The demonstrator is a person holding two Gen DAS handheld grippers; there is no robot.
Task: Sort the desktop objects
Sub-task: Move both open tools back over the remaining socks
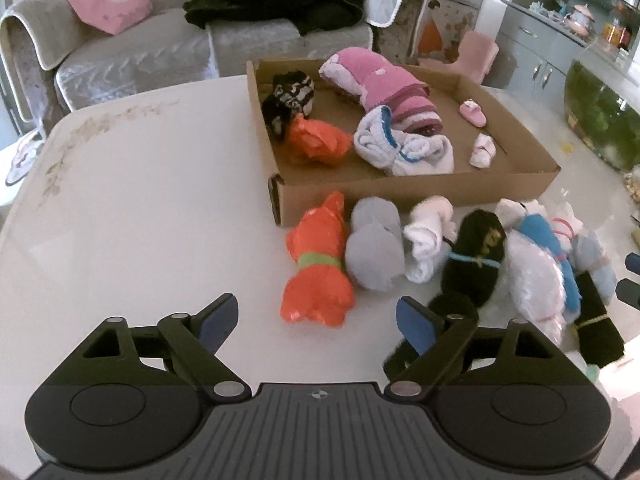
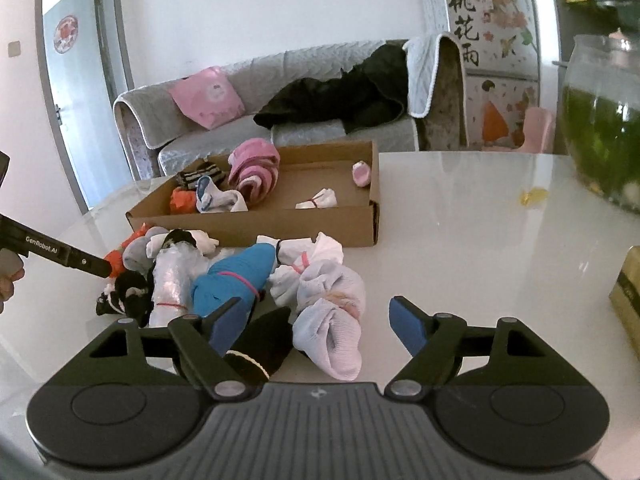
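My left gripper [image 1: 316,320] stands wide with nothing between its jaws; the orange bundle [image 1: 318,268] lies just ahead of the gap. My right gripper [image 2: 316,320] is also apart and empty-handed, a pale lilac sock bundle [image 2: 332,320] lying in its gap untouched. Beyond both, the row of bundles meets the cardboard box [image 1: 420,192], already holding pink towels [image 1: 376,84].

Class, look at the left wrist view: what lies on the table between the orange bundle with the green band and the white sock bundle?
A grey rolled sock bundle lies between the orange bundle and the white sock bundle, seen in the left wrist view.
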